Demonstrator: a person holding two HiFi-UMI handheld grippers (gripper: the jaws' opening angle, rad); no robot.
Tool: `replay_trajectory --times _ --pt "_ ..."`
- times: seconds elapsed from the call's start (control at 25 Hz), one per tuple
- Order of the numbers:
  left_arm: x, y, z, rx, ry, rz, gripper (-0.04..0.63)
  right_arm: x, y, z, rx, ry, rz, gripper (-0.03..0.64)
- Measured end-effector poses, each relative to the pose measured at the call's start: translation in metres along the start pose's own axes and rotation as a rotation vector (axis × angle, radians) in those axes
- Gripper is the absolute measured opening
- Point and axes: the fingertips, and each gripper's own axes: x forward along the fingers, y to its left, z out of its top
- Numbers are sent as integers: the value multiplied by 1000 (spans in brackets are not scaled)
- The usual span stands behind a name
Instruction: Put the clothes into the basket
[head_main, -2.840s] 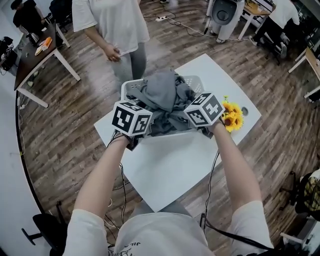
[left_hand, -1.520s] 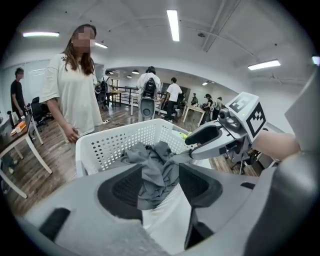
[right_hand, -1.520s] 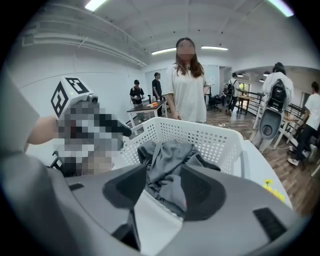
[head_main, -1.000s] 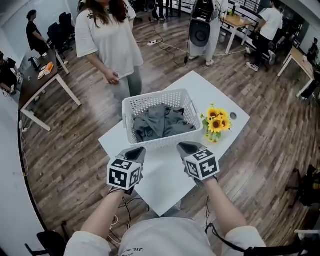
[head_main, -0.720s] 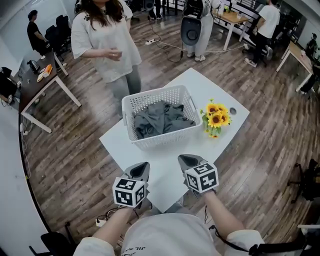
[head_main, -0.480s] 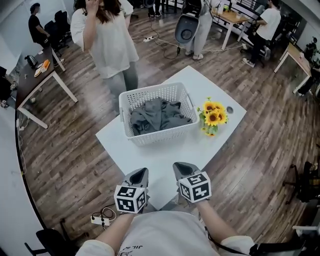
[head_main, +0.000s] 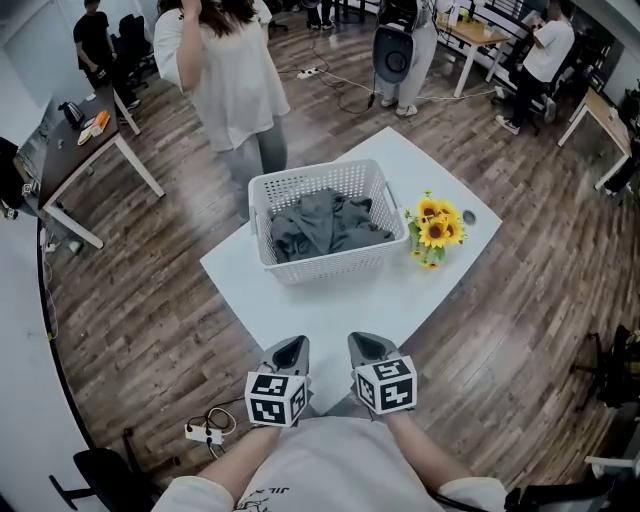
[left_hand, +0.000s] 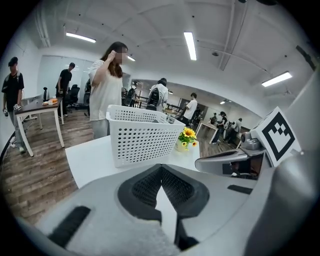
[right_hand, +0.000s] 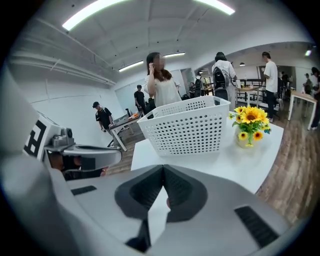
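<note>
Grey clothes (head_main: 325, 225) lie in the basket (head_main: 330, 268) dead ahead — equally far from left gripper (head_main: 290, 351) and right gripper (head_main: 367, 346), both clenched empty.

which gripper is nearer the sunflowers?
The right gripper, on the same side as the sunflowers; the left gripper is further off. Both shut, empty.
</note>
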Motion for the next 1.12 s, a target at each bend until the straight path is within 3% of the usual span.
replay_trajectory --times 1.12 --pt "-2 1 -8 -17 22 -22 12 -2 9 -4 -35 -1 -4 15"
